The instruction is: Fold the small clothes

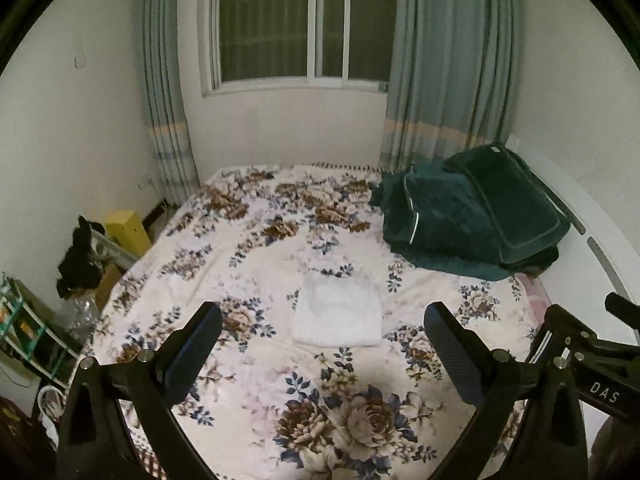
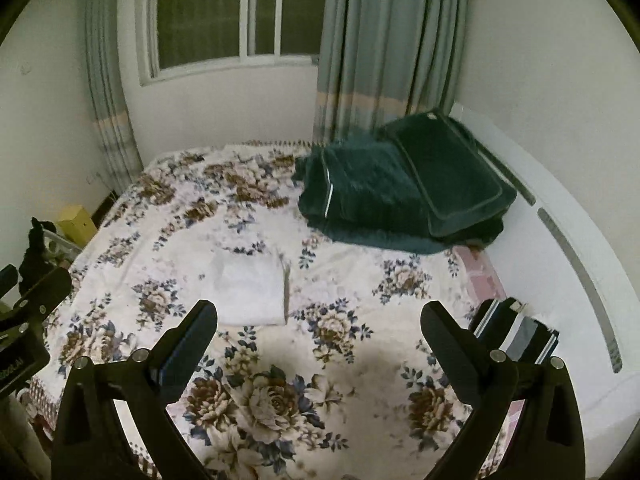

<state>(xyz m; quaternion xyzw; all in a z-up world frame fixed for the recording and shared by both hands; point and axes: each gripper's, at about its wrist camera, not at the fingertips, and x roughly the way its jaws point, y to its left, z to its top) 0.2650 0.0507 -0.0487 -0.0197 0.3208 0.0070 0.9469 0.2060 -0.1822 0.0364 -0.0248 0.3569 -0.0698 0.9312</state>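
Note:
A small white garment (image 1: 338, 312) lies folded into a neat rectangle on the flowered bedspread (image 1: 248, 380), near the middle of the bed. It also shows in the right wrist view (image 2: 250, 290), left of centre. My left gripper (image 1: 323, 322) is open and empty, held above the bed just in front of the garment. My right gripper (image 2: 319, 320) is open and empty, above the bedspread (image 2: 360, 360) to the right of the garment. Neither gripper touches the cloth.
A dark green quilt and pillow (image 1: 472, 216) are piled at the bed's far right by the white headboard (image 2: 568, 240). Boxes and clutter (image 1: 80, 256) stand on the floor left of the bed. A striped object (image 2: 516, 332) lies at the bed's right edge.

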